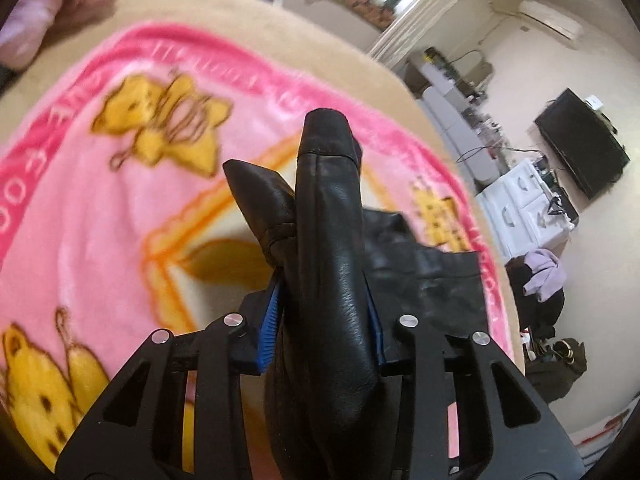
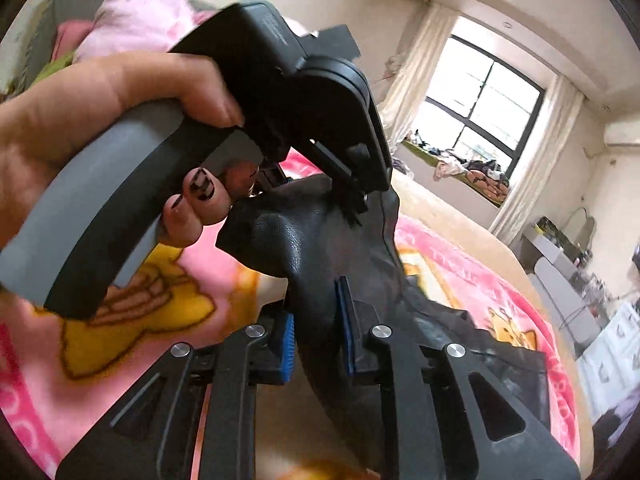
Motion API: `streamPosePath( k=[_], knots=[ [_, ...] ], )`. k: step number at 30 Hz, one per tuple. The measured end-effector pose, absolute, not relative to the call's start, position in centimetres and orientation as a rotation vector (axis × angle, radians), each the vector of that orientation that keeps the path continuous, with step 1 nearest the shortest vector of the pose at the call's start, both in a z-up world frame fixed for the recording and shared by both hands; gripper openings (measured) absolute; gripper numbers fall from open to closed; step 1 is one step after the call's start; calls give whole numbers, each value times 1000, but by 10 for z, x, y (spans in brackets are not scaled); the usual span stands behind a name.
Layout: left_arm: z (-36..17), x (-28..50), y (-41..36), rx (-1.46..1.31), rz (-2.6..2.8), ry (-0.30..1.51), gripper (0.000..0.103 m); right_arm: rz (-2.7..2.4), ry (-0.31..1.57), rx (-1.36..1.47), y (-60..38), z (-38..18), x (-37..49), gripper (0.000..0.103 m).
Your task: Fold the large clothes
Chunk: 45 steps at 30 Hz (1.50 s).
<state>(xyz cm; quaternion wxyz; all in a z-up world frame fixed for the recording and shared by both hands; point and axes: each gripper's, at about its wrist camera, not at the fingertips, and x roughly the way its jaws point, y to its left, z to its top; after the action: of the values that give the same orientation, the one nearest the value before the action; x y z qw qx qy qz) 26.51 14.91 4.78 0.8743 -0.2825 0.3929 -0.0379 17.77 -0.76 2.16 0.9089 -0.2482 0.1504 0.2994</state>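
Observation:
A black leather garment (image 1: 332, 280) hangs bunched above a pink cartoon blanket (image 1: 100, 200). My left gripper (image 1: 322, 320) is shut on a thick fold of it between its blue pads (image 1: 269, 328); the fold sticks up past the fingers. My right gripper (image 2: 318, 332) is shut on another fold of the same garment (image 2: 304, 248), blue pads (image 2: 289, 344) on both sides. In the right wrist view the other gripper (image 2: 280, 92), held by a hand (image 2: 80, 108), sits just above and left, close to the same cloth. The rest of the garment (image 2: 480, 344) trails down right onto the blanket.
The blanket lies on a beige bed (image 1: 280, 28). Pink bedding (image 2: 140, 20) is piled at the head. A window (image 2: 480, 112) with clothes on its sill, white drawers (image 1: 524, 208), a black TV (image 1: 580, 148) and a clothes pile (image 1: 544, 280) line the room's right side.

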Motion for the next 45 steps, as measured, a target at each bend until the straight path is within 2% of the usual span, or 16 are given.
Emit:
streamPosePath(
  k=[5, 10, 22, 28, 30, 34, 37, 40, 41, 42, 44, 45],
  knots=[
    [93, 274, 87, -488, -93, 782, 29, 569, 312, -389, -66, 51, 186, 15],
    [124, 283, 9, -355, -130, 768, 37, 497, 304, -286, -128, 64, 190, 13],
    [113, 321, -110, -212, -210, 835, 40, 406, 403, -24, -240, 43, 211, 13],
    [106, 332, -135, -236, -250, 861, 44, 385, 538, 137, -280, 17, 226, 13],
    [107, 329, -132, -243, -246, 845, 54, 407, 603, 222, -291, 11, 227, 13],
    [98, 321, -113, -240, -192, 827, 57, 431, 709, 410, -315, -13, 238, 14],
    [78, 310, -91, -216, -115, 828, 63, 455, 771, 555, -330, -30, 244, 15],
    [46, 299, -65, -201, -35, 861, 65, 474, 813, 655, -338, -42, 248, 19],
    [33, 296, -57, -221, -28, 886, 65, 469, 818, 653, -339, -42, 248, 24],
    [19, 295, -52, -232, -21, 912, 65, 459, 823, 639, -337, -42, 248, 35],
    [2, 293, -48, -247, -24, 941, 65, 466, 838, 622, -334, -38, 249, 43],
    [-5, 293, -47, -255, -22, 942, 65, 465, 841, 617, -332, -35, 248, 51]
  ],
)
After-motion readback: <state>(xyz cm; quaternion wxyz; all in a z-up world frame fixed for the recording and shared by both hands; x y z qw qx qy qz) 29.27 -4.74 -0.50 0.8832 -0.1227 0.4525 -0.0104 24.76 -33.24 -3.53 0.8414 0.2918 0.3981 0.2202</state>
